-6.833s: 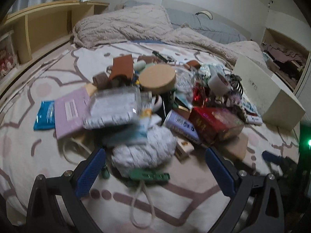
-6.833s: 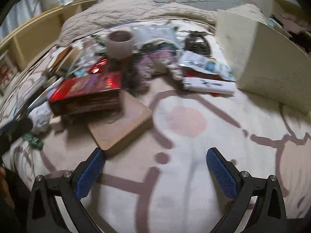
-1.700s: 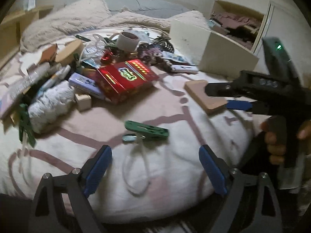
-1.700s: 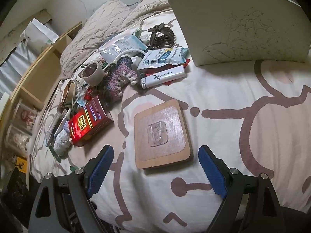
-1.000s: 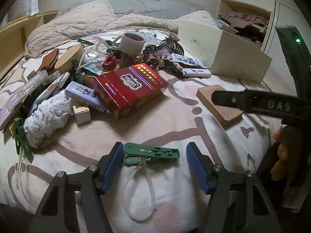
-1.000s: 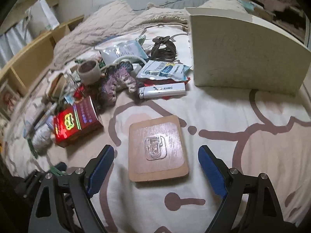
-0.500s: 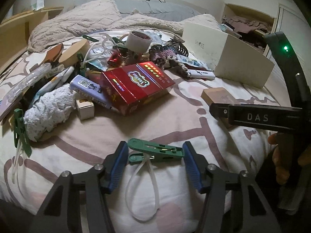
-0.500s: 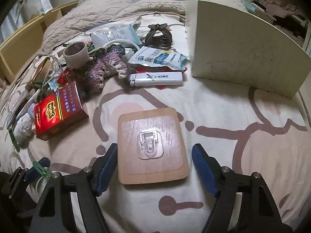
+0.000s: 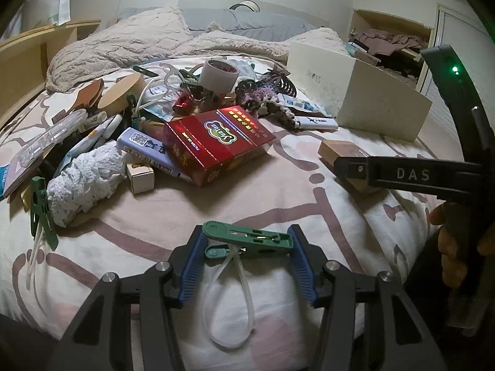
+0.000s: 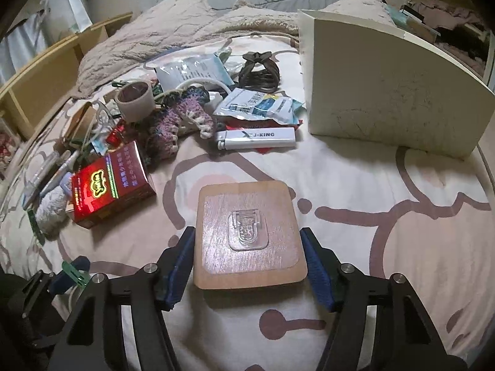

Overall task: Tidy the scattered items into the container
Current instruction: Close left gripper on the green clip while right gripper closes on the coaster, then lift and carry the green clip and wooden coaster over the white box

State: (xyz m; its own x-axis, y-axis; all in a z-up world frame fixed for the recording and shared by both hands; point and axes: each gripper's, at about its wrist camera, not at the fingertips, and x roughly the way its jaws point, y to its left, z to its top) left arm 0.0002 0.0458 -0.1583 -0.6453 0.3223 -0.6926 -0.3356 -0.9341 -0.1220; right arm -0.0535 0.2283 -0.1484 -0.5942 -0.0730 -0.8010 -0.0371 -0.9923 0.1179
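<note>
green plastic clothes peg (image 9: 249,239): green
glossy cardboard box (image 9: 218,143): red
cream bedsheet (image 10: 355,185): mauve line pattern
crocheted yarn piece (image 10: 182,117): purple, cream
rubber finger pads (image 10: 317,270): blue

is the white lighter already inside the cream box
No, the white lighter lies on the bedspread beside the cream box, in front of the snack packet.

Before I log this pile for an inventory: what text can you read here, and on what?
"J-KING" on the white lighter.
"DAS" on the right gripper's arm.
"SH" then "ES", middle mark unclear, on the cream box.
Red box: yellow logo and Chinese lines, too small to read.
Purple box: QR code only.
Blue-white packet: print blurred.
</note>
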